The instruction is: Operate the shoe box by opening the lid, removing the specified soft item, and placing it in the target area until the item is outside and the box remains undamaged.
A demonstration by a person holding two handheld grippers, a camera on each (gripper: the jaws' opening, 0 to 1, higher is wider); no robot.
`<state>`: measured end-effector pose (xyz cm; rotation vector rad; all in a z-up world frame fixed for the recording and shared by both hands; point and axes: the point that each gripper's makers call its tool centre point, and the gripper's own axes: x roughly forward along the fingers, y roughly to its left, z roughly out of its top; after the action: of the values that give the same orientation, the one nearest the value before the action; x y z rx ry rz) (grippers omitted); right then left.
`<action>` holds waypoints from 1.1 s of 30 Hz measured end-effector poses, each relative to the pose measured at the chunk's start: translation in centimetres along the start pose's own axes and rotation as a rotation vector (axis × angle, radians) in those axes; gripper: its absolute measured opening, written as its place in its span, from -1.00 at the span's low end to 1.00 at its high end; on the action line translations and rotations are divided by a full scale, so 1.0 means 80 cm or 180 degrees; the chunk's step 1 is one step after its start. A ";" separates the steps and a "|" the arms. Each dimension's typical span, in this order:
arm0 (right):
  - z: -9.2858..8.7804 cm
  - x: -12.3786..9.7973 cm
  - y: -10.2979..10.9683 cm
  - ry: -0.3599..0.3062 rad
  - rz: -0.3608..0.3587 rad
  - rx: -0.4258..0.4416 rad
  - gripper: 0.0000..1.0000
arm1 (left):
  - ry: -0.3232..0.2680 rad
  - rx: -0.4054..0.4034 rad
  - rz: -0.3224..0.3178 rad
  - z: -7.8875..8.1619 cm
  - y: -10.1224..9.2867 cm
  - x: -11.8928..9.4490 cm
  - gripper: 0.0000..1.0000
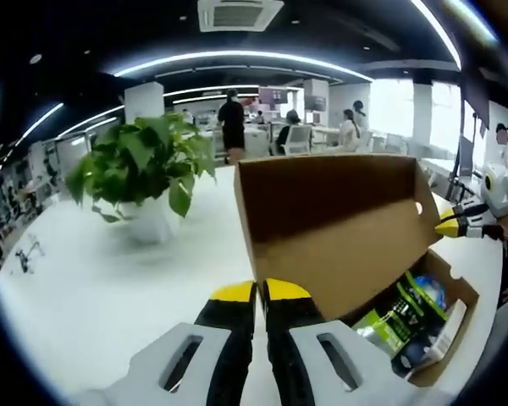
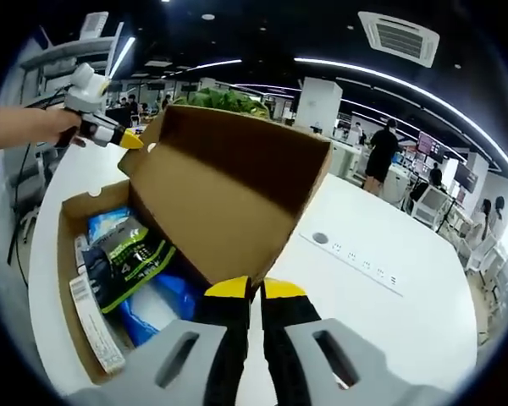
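Observation:
A brown cardboard shoe box stands on the white table with its lid raised upright. In the left gripper view my left gripper is closed at the lid's lower left corner. My right gripper pinches the lid's far right edge. In the right gripper view the lid rises over the box. The right gripper is closed on the lid's near corner, and the left gripper holds the far corner. Inside lie a green-black packet and a blue soft bag.
A leafy plant in a white pot stands left of the box. A socket strip is set into the table to the right. A white flat pack lies along the box wall. People stand at desks far behind.

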<state>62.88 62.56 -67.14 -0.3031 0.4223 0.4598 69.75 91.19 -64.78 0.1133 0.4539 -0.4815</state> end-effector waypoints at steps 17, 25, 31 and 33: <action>-0.002 0.013 -0.009 0.0084 0.0003 0.0209 -0.95 | 0.0184 -0.0076 0.0013 -0.042 -0.012 -0.011 -1.00; -0.005 0.022 -0.013 0.0122 0.0010 0.0381 -0.95 | 0.0292 -0.0056 0.0015 -0.057 -0.012 -0.009 -1.00; -0.008 0.029 -0.016 0.0145 0.0028 0.0475 -0.94 | 0.0293 -0.0085 0.0020 -0.058 -0.009 -0.006 -1.00; -0.011 0.033 -0.016 0.0164 0.0033 0.0511 -0.93 | 0.0299 -0.0089 0.0022 -0.058 -0.008 -0.004 -1.00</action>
<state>65.35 62.07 -68.85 -0.1578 0.5083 0.4262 67.36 91.70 -68.75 0.1108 0.5518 -0.4642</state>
